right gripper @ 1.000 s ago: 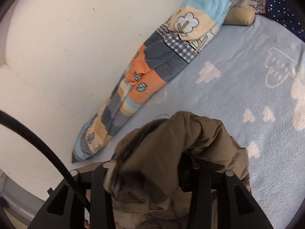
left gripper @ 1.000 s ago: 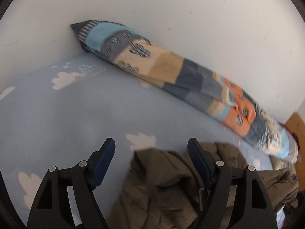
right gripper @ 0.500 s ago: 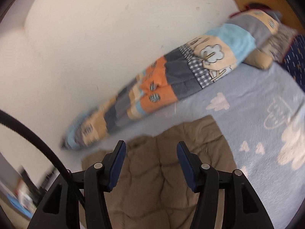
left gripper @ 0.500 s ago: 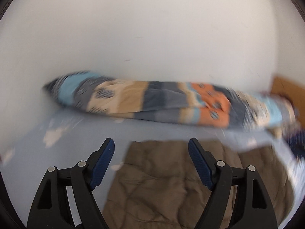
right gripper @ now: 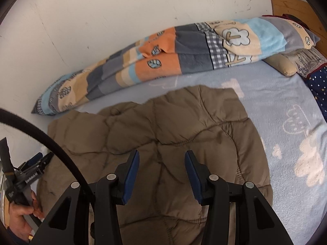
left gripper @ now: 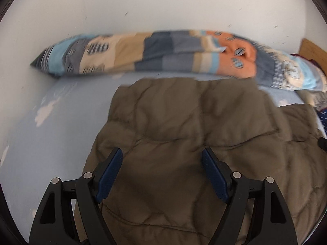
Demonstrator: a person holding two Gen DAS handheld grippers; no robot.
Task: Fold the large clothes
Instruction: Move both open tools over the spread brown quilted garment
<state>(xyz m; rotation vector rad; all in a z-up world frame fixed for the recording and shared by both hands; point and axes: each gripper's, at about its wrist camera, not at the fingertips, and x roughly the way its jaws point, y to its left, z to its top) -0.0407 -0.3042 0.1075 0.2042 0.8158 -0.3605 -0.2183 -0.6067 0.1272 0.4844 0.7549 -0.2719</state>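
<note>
The bunched olive quilted jacket had dropped flat onto the bed, both hand-held grippers, left and right, hovered apart and empty, the right's jaws having just narrowed, with every fold left.

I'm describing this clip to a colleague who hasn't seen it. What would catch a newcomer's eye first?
First, the olive-brown quilted jacket spread flat on the pale blue cloud-print bedsheet, filling the middle of both views. Behind it, a long patchwork bolster in orange, blue and grey lies along the white wall. In front, the right gripper hangs open above the jacket.
</note>
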